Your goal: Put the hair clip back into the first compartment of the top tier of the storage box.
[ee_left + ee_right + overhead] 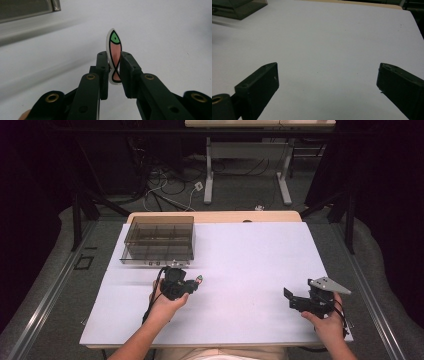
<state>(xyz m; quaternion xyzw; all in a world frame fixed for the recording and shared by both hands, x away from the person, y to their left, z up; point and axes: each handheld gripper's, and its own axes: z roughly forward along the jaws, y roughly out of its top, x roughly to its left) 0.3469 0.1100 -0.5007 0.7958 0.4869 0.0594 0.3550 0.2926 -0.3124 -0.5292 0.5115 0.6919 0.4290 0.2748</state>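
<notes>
A small flat fish token (114,56), white-edged with a pink body and green head, stands upright between the jaws of my left gripper (114,72), which is shut on it. From above, the token (199,280) pokes out of the left gripper (194,284) just in front of a smoky clear compartment box (159,239). My right gripper (291,299) hovers near the table's right front, and its own view shows its jaws (327,85) spread wide open over bare white board with nothing between them.
The white tabletop (240,260) stretches between the two hands. The box's corner (239,8) shows far off at the right gripper view's upper left, and its edge (25,10) at the left gripper view's top left. Table legs and cables lie beyond the far edge.
</notes>
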